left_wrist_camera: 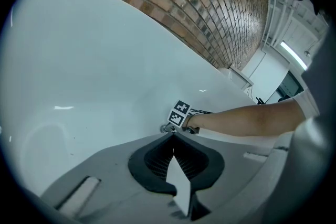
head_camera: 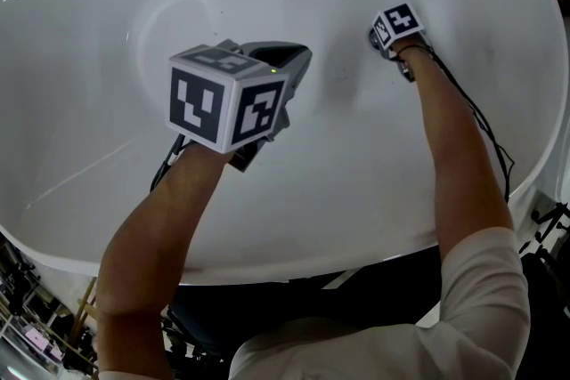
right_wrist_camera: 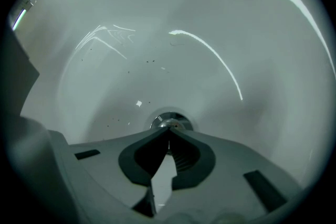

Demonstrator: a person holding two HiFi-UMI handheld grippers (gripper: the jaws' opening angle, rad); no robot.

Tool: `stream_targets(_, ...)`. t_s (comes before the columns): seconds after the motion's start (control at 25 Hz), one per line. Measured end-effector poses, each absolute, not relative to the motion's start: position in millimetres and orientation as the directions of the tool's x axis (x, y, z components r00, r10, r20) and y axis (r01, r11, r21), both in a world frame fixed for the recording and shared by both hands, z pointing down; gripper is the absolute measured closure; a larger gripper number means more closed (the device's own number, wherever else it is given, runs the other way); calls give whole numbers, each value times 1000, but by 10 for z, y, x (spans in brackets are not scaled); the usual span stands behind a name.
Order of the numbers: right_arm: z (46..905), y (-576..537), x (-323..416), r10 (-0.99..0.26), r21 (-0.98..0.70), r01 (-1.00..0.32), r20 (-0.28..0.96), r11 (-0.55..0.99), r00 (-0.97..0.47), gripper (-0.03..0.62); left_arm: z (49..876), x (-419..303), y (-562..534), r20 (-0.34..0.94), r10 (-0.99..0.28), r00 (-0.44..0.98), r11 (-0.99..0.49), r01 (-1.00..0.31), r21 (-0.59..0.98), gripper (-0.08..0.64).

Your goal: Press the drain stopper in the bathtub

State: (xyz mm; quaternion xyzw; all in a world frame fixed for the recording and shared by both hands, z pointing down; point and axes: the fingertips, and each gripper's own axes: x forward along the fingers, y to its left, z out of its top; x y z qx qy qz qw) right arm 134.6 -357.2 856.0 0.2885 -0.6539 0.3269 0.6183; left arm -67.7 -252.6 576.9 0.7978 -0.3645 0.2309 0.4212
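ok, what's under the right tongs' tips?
The chrome drain stopper in the bathtub floor sits directly beneath the shut right tongs. Its near half is covered by the tongs, so contact cannot be confirmed. The head view hides the stopper entirely.

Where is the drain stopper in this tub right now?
The shiny drain stopper sits in the floor of the white bathtub, on the person's right, just at the tip of the shut right gripper. In the head view that gripper hides it.

A brown brick wall (left_wrist_camera: pixel 210 2) is standing in the background, a long bright light (left_wrist_camera: pixel 292 53) is glowing beside it, and dark clutter (head_camera: pixel 36 316) is lying below
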Motion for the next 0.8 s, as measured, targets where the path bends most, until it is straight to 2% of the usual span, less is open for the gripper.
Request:
stream_targets(0.64,8389,-3580,1261,29,-60,-771,998,634,-54,574,5668,-771,-2498,681,-388,621,-374,-781,500,552)
stream_targets(0.8,8329,-3546,1185,76,-87,-735,996,672,-49,577,5673,-816,-2528,684,-388,618,-374,-784,496,552)
